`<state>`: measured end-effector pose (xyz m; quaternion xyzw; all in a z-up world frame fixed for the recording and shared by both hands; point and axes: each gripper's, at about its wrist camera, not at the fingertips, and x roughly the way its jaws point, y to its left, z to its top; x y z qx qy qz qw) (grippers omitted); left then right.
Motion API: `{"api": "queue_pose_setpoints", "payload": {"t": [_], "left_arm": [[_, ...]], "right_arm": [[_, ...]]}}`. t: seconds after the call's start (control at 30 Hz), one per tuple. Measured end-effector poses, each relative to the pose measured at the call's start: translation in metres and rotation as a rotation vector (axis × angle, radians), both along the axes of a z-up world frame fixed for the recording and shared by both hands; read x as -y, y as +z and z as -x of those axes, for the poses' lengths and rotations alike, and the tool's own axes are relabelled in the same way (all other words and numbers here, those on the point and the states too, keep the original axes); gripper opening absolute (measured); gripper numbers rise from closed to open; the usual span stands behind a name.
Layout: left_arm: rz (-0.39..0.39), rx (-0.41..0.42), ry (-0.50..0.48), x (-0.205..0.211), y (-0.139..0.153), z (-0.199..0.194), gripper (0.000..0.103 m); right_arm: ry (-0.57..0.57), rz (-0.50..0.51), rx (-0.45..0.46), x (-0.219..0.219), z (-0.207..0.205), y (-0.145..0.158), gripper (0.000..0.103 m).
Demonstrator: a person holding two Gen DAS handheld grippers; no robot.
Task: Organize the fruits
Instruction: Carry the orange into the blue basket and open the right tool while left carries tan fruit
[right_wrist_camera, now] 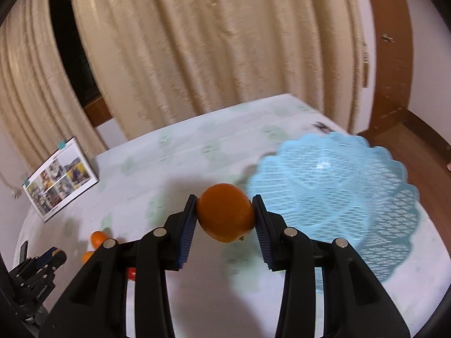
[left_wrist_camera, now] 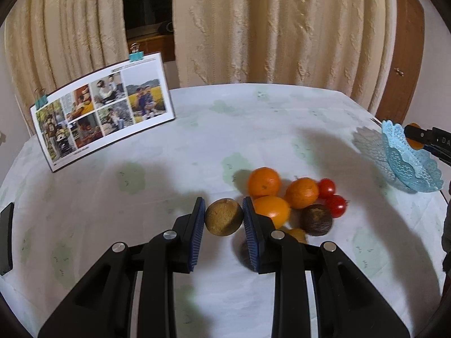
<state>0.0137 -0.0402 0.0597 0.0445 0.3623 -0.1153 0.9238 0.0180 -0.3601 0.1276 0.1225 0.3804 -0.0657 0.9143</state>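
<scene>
Left wrist camera: the left gripper has its pads on either side of a brown round fruit sitting on the tablecloth. The left pad looks like it's touching, but there's a sliver of gap on the right, so I honestly can't tell if it's gripping yet or just closing in. Just right of it is the rest of the pile: three oranges, two cherry tomatoes and a dark brown fruit. The blue basket is way off at the right edge. There's a photo board propped up at the back left.

Right wrist camera: the right gripper is clamped on an orange fruit, held up off the table just left of the basket's rim. The basket looks empty.

If I were doing this bit, I'd carry the orange over the middle of the basket and get low before letting go, since that light plastic thing could slide or tip. For the left side, squeeze square across the widest part so the fruit doesn't squirt out into the pile.
</scene>
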Motion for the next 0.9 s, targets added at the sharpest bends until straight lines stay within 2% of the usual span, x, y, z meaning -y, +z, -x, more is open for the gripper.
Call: {"api": "queue_pose_setpoints", "payload": {"t": [0.33,0.6,0.67,0.7,0.73,0.8,0.9], "left_arm": [[-0.015,0.005,-0.068,0.046,0.008,0.008,0.028],[-0.018,-0.002,-0.141,0.093,0.013,0.012,0.028],[-0.016,-0.007,-0.163,0.107,0.014,0.013,0.028],[-0.016,-0.007,-0.172,0.113,0.015,0.014,0.028],[-0.013,-0.009,-0.186,0.121,0.015,0.015,0.028],[-0.007,-0.015,-0.209,0.135,0.016,0.015,0.028],[0.005,-0.021,-0.254,0.161,0.018,0.014,0.028]], "right_arm": [[-0.130,-0.007,0.000,0.069,0.034,-0.005,0.041],[-0.165,-0.009,0.007,0.094,0.051,-0.013,0.042],[-0.176,-0.012,0.022,0.099,0.057,-0.013,0.047],[-0.185,-0.005,0.033,0.101,0.061,-0.012,0.055],[-0.202,0.012,0.054,0.102,0.066,-0.010,0.059],[-0.236,0.055,0.091,0.102,0.076,-0.008,0.060],[-0.301,0.129,0.153,0.102,0.093,-0.005,0.072]]}}
